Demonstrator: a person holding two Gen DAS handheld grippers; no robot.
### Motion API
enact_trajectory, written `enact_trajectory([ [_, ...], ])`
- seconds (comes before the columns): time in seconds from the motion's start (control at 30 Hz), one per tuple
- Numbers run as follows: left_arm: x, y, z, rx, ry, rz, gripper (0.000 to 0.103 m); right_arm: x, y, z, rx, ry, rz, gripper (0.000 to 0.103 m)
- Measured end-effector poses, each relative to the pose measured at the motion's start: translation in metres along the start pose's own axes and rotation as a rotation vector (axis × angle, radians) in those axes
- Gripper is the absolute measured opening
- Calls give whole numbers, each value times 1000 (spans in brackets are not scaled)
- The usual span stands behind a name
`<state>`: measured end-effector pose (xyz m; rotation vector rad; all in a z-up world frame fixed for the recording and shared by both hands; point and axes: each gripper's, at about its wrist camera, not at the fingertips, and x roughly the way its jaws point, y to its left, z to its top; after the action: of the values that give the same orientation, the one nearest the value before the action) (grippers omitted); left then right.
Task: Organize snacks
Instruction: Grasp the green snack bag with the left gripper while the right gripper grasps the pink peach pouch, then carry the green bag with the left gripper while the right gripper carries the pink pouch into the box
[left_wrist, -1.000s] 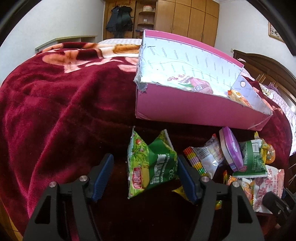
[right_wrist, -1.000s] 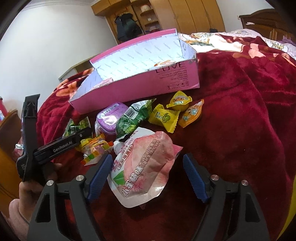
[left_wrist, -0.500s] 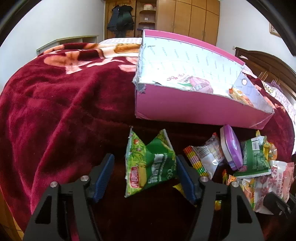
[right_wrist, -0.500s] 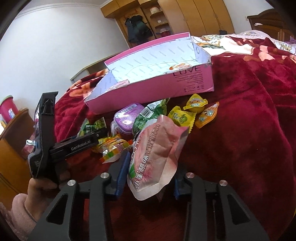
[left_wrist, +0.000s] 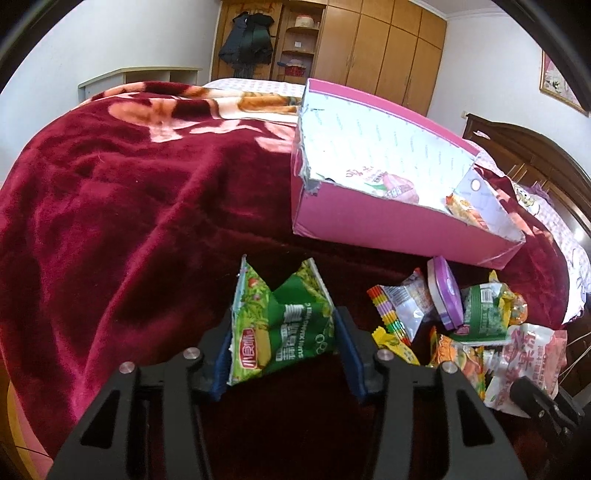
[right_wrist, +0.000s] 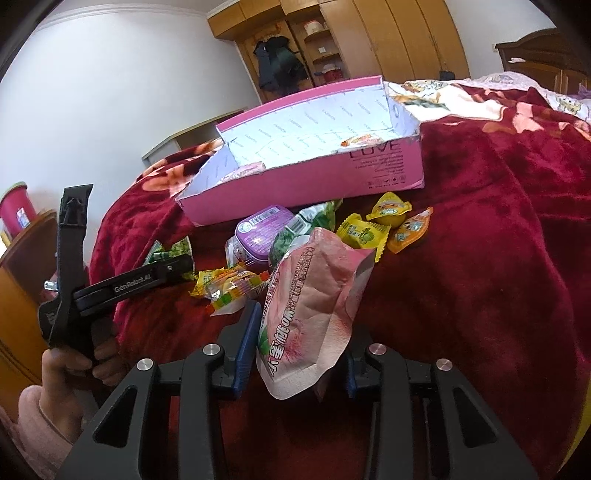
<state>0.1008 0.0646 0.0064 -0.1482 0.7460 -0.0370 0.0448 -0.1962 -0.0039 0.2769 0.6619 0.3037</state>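
Note:
My left gripper (left_wrist: 282, 345) is shut on a green snack bag (left_wrist: 280, 325), just above the red blanket. My right gripper (right_wrist: 299, 343) is shut on a pink snack pouch (right_wrist: 314, 306) and holds it upright, lifted off the blanket. An open pink box (left_wrist: 388, 221) with a white lining stands behind the snacks; it also shows in the right wrist view (right_wrist: 314, 173) and holds a few packets. A pile of loose snacks lies in front of it: a purple tin (right_wrist: 260, 232), a green packet (right_wrist: 295, 236), yellow sweets (right_wrist: 364, 232), a striped packet (left_wrist: 400, 306).
The snacks lie on a dark red blanket (left_wrist: 129, 221) over a bed. The left gripper's body (right_wrist: 122, 288) and the hand that holds it are at the left of the right wrist view. Wooden wardrobes stand at the back.
Both grippers have shut: the left on the green bag, the right on the pink pouch, which has risen from flat to upright.

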Motion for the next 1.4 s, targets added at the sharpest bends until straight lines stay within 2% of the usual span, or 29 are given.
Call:
enact_trajectory([
  [0.93,-46,-13,3,13,-81,-61,51,-37,16,7,-41,-94,2,36],
  [1.23,-55,-23,7,25,-108,-88,51,-47,20,22,-92,-142,-27,36],
  [1.4,-58,-32,19,45,-127,-94,51,-43,19,36,-100,-145,-10,36],
])
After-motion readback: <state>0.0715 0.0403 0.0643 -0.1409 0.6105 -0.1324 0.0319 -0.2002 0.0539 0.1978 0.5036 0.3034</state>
